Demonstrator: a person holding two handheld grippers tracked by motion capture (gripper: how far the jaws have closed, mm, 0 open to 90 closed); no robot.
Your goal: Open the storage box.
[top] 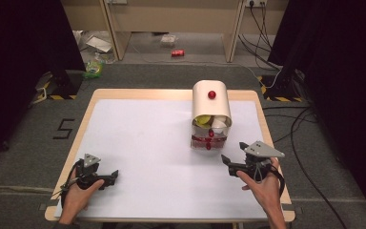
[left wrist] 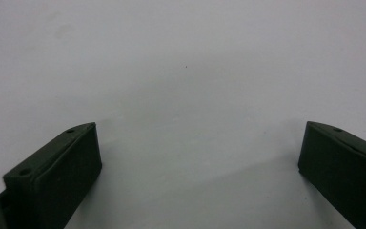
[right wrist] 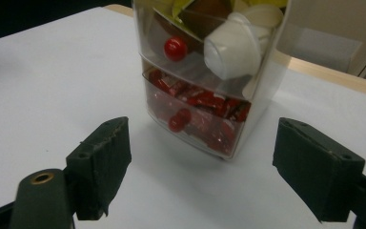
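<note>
Table: white top, mostly bare, so I have room to work. Drawer box stands at far right-centre, fronts toward me; lower drawer with red knob looks slightly pulled out. I keep right claw just short of it, jaws apart, nothing between, presumably aimed at knob. Left claw parked near left, jaws apart, out of the way.

My right gripper shows matt black jaws, the pad on one rough and frayed at its edge. Ahead, the drawer box is clear glossy plastic, its knobs shiny red, its hood smooth cream. The table top is matt white, edged in pale wood. My left gripper has smooth matt black jaws.
</note>
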